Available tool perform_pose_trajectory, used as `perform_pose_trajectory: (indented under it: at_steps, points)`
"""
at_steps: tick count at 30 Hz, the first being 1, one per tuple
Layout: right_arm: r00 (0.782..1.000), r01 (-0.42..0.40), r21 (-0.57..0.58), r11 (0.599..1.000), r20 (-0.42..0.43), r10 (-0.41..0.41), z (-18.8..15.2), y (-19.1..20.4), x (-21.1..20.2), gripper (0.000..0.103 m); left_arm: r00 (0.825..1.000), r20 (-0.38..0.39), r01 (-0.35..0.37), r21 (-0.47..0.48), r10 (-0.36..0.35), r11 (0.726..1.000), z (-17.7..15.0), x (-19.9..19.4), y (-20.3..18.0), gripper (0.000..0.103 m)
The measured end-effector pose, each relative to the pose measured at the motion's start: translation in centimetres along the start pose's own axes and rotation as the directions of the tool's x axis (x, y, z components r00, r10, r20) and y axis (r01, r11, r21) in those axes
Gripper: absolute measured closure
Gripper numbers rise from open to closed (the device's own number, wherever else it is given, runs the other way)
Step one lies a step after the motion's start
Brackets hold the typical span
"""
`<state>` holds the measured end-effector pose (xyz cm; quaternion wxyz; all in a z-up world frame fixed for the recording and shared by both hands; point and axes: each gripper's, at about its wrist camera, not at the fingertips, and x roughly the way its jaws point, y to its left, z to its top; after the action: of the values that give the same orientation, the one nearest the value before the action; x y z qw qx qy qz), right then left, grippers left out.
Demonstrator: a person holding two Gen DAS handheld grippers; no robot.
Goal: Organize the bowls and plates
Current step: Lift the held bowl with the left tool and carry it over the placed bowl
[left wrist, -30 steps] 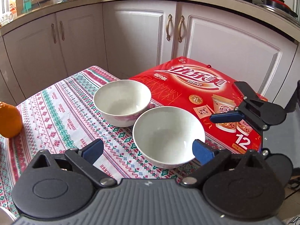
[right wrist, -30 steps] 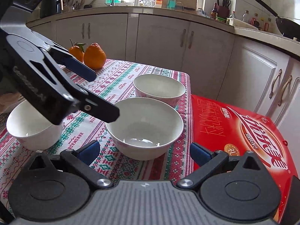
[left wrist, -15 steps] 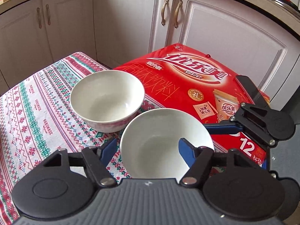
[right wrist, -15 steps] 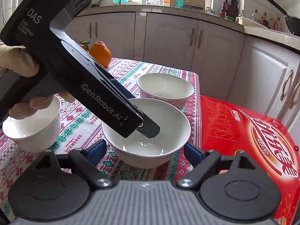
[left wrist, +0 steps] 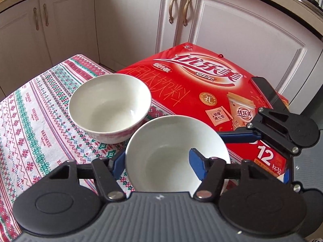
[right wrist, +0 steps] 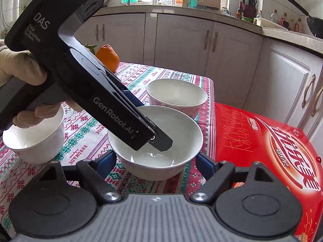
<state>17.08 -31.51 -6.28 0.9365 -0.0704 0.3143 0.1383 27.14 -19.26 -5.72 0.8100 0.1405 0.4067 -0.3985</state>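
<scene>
The near white bowl [left wrist: 167, 141] [right wrist: 181, 125] sits on the patterned tablecloth [left wrist: 30, 121]. My left gripper [left wrist: 157, 159] [right wrist: 159, 141] slants down onto it with its jaws closing on the bowl's left wall. One pad lies against the outside and the other pad is inside the bowl. My right gripper [right wrist: 157, 163] is low behind the same bowl. Its jaws are closing with the bowl between them, and a small gap shows at each pad. One of its fingers [left wrist: 238, 135] shows at the right. A second bowl [left wrist: 109, 104] [right wrist: 175, 92] stands just beyond.
A third white bowl [right wrist: 34, 141] stands at the left under the gloved hand [right wrist: 20, 66]. A large red drink box [left wrist: 201, 80] [right wrist: 262, 141] adjoins the table on the right. An orange [right wrist: 107, 58] lies at the table's far side. White cabinets [left wrist: 131, 20] stand behind.
My left gripper came forward and down over the near bowl, and its jaws narrowed from wide apart onto the bowl's wall. My right gripper stayed in place while its jaws narrowed around the bowl.
</scene>
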Motion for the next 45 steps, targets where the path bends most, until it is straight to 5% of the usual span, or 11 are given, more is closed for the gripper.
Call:
perform_pose_trajectory:
  at_steps: [21,45]
  points:
    - [0.999,-0.034,-0.024,0.999,0.017,0.035,1.3,1.6,-3.2,0.014,0.999,0.046,-0.012,0.000,0.012,1.000,-1.2,-4.8,-1.3,0.038]
    - [0.984,-0.154,-0.130,0.979,0.070,0.164,3.9,9.5,-6.0,0.014,0.979,0.134,-0.139,-0.105,0.152,0.985,-6.9,-14.4,0.3,0.038]
